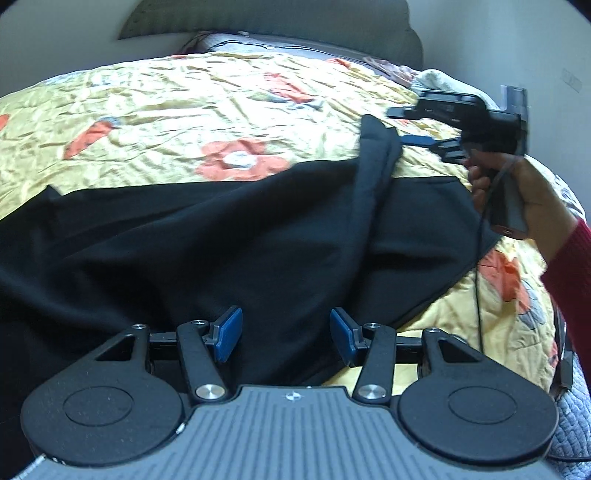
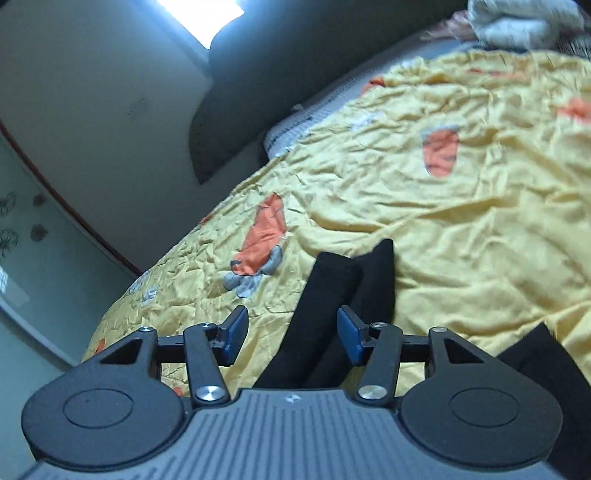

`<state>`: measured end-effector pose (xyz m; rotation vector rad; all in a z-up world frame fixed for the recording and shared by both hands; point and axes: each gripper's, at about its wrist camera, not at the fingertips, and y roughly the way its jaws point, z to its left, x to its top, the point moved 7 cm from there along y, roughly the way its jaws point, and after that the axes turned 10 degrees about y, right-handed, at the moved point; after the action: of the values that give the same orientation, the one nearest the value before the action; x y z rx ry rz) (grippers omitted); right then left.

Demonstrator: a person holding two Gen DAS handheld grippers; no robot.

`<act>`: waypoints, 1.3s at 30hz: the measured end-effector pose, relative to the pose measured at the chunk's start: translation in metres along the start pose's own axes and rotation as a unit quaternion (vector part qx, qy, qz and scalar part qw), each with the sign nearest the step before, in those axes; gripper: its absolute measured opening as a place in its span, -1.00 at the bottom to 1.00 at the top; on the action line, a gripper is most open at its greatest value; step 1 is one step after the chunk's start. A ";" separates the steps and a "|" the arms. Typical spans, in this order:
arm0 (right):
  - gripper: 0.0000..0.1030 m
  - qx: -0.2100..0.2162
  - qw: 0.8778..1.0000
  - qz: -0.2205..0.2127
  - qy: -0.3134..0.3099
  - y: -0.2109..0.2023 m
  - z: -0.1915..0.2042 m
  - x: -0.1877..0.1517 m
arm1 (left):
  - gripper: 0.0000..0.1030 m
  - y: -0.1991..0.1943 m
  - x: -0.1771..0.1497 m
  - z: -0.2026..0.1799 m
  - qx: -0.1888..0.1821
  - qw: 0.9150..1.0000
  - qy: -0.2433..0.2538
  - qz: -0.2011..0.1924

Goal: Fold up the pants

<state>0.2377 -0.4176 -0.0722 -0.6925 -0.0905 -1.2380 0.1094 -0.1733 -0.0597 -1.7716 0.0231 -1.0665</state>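
Note:
Black pants (image 1: 221, 236) lie spread across a yellow flowered bedspread (image 1: 184, 110). My left gripper (image 1: 286, 334) is open, its blue pads apart just above the near part of the pants. One fold of the pants (image 1: 376, 155) rises toward my right gripper (image 1: 406, 127), held in a hand at the right. In the right wrist view the right gripper (image 2: 291, 334) is open, with a black strip of the pants (image 2: 325, 314) lying between its blue pads; the pads do not press on it.
The bed has a dark headboard (image 1: 258, 18) at the wall and a grey pillow (image 2: 288, 129) at the head. A white bundle of cloth (image 2: 517, 18) lies at the far corner. A cable (image 1: 480, 277) hangs from the right gripper.

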 end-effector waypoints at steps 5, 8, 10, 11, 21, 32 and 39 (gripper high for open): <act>0.04 0.007 0.999 0.023 0.034 0.028 -0.009 -0.002 | 0.12 0.010 0.009 -0.021 0.013 0.999 0.041 -0.006; 0.04 0.020 0.997 0.022 0.067 0.043 -0.014 0.002 | 0.12 0.021 0.012 -0.026 0.037 0.998 0.056 -0.006; 0.03 0.040 0.995 0.015 0.093 0.050 -0.016 0.006 | 0.12 0.027 0.014 -0.026 0.048 0.997 0.059 -0.006; 0.03 0.046 0.994 0.011 0.103 0.054 -0.018 0.008 | 0.12 0.030 0.014 -0.027 0.053 0.997 0.061 -0.005; -0.90 0.060 0.990 -0.031 0.121 0.045 -0.014 0.016 | 0.22 0.043 0.019 -0.042 0.078 0.991 0.109 -0.029; -0.90 0.140 0.978 -0.107 0.112 -0.070 0.023 0.047 | 0.07 0.048 0.022 -0.064 0.129 0.975 0.171 -0.059; -0.90 0.105 0.983 -0.102 0.112 -0.083 -0.003 0.038 | -0.76 0.043 0.024 -0.061 0.102 0.981 0.151 -0.072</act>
<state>0.1767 -0.4633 -0.0228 -0.3641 -0.1055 -1.4714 0.1019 -0.2502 -0.0718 -1.4318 -0.0266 -1.3851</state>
